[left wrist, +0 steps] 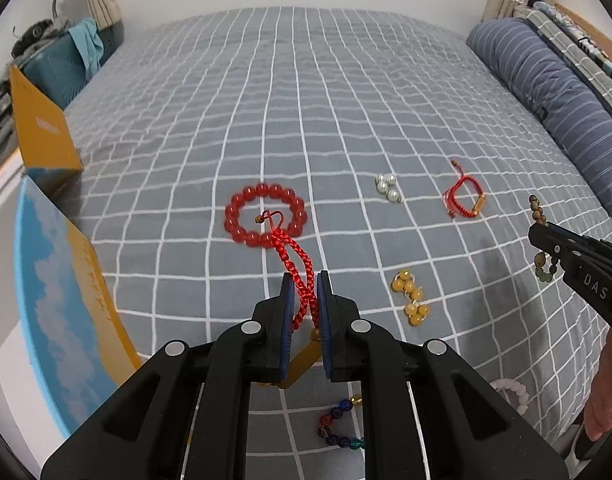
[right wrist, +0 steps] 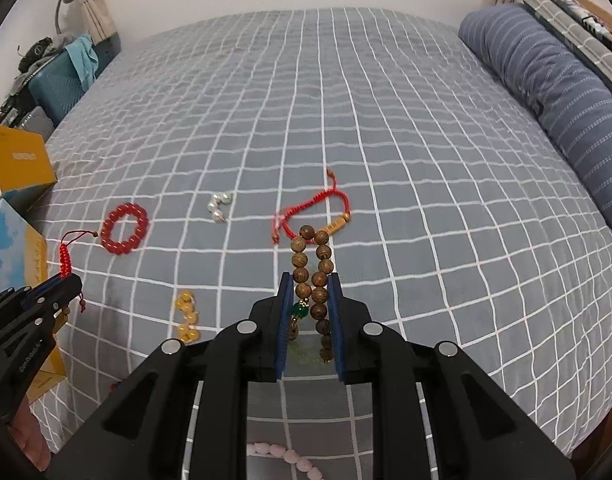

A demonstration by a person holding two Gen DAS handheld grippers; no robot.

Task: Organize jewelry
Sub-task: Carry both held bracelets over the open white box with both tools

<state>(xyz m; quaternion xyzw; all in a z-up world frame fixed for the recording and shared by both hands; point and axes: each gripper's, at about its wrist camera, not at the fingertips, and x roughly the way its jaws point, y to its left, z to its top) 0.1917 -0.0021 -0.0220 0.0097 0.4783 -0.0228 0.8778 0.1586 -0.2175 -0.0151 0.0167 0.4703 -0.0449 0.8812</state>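
My left gripper (left wrist: 305, 280) is shut on a red braided cord bracelet (left wrist: 294, 258) with a gold bar, held above the bed; it also shows in the right wrist view (right wrist: 65, 261). My right gripper (right wrist: 309, 282) is shut on a brown wooden bead bracelet (right wrist: 312, 264) with a green bead; it shows at the right in the left wrist view (left wrist: 540, 216). On the bedspread lie a red bead bracelet (left wrist: 265, 215), silver pearls (left wrist: 388, 187), a red cord bracelet with gold tube (left wrist: 464, 196), yellow beads (left wrist: 411, 297), a multicoloured bead bracelet (left wrist: 340, 424) and a pink bead bracelet (right wrist: 290, 458).
The bed has a grey checked cover (left wrist: 306, 100). An open yellow and blue box (left wrist: 62, 280) stands at the bed's left edge. A striped blue pillow (left wrist: 554, 92) lies at the right. A teal suitcase (left wrist: 66, 68) stands at the far left.
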